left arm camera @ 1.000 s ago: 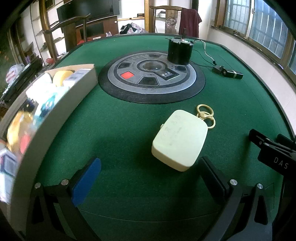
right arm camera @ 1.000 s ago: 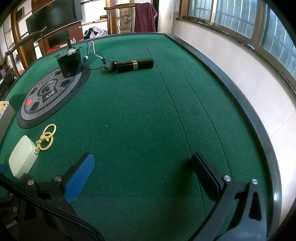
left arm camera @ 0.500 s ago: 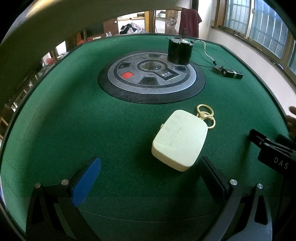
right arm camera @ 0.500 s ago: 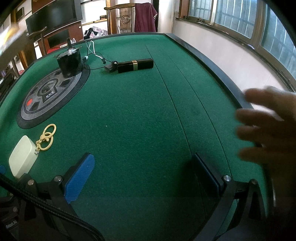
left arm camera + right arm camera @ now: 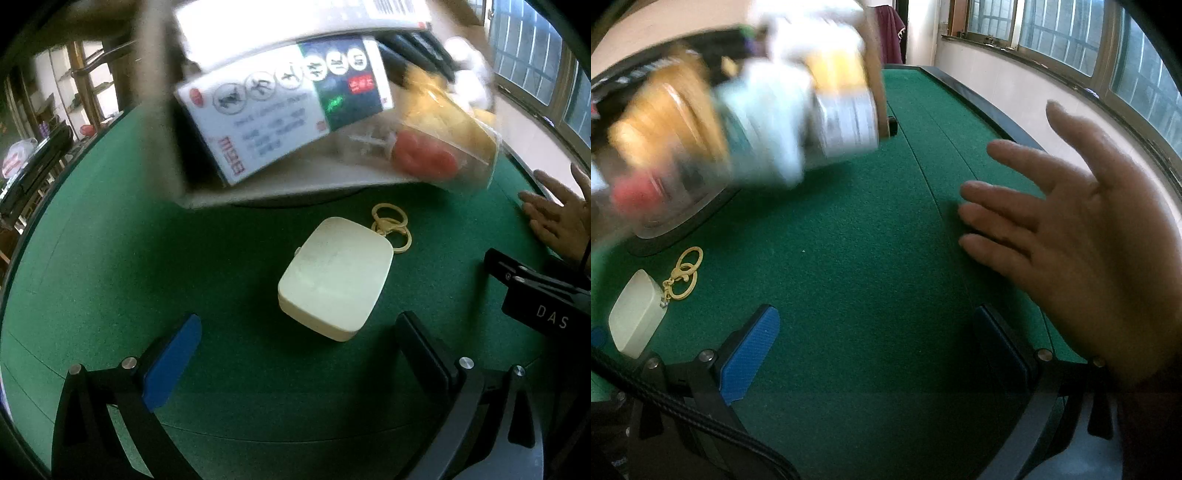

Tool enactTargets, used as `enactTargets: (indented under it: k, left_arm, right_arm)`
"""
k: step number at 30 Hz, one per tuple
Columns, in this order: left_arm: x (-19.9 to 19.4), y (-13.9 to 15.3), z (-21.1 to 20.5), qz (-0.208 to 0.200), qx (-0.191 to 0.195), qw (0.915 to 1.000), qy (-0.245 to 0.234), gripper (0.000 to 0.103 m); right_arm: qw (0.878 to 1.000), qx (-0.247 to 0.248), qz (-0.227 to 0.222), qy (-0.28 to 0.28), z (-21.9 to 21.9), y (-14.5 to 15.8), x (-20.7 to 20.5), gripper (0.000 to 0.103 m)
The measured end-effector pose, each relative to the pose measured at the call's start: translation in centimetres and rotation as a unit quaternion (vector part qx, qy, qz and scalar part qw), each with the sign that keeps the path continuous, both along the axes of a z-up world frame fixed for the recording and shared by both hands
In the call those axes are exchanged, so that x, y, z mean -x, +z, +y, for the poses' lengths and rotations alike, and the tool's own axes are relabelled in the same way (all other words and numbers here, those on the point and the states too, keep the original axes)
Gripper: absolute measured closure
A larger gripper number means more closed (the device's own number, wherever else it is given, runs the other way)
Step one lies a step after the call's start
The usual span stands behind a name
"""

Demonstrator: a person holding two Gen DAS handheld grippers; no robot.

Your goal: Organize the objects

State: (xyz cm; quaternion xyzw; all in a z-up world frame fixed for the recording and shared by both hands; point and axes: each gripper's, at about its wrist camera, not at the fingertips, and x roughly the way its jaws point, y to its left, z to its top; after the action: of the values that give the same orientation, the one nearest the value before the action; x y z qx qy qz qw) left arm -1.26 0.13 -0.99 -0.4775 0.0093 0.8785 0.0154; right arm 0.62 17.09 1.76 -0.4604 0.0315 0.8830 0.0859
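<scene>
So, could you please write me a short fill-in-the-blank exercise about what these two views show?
1. The cream case lies on ___ felt.
2. The key rings clipped to it are ___ in colour.
3. The left gripper has its jaws ___.
4. The bare hand has its fingers ___.

Missing words: green; gold; open; spread

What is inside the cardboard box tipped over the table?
Inside the cardboard box: a white printed carton, a clear container with yellow and red contents, something white behind. Motion blur hides the rest. The box covers the table's centre panel behind the cream case.
</scene>
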Motion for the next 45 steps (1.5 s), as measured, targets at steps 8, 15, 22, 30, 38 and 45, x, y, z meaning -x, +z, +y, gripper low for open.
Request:
enactTargets:
  k: [8,15,22,30,38,45]
  left_arm:
    - [0.0,-0.3,-0.1,0.000,0.000,1.0000,-0.001,0.001]
    - [0.0,-0.6,-0.2,0.000,0.000,1.0000,0.000,0.001]
    - [-0.2,-0.3,-0.2,0.000,0.000,1.0000,0.000,0.001]
    - [-0.1,-0.3,-0.2,0.000,0.000,1.0000,0.000,0.001]
    - [-0.1,-0.3,-0.3,0.000,0.000,1.0000,0.000,0.001]
    - [-0.1,-0.3,-0.3,0.000,0.000,1.0000,0.000,0.001]
  right_arm:
    - [1.000,0.000,0.000,0.001,-0.2,0.0,0.1,0.000]
    - [1.000,0.000,0.000,0.001,-0.1,0.2,-0.3,0.000]
    - [1.000,0.000,0.000,0.001,0.0,0.3,-0.7,0.000]
    - [1.000,0.000,0.000,0.001,0.3,0.5,-1.0,0.000]
    - [1.000,0.000,0.000,0.001,0.2,0.6,-1.0,0.000]
    - [1.000,0.000,0.000,0.002,0.3,0.6,-1.1,0.000]
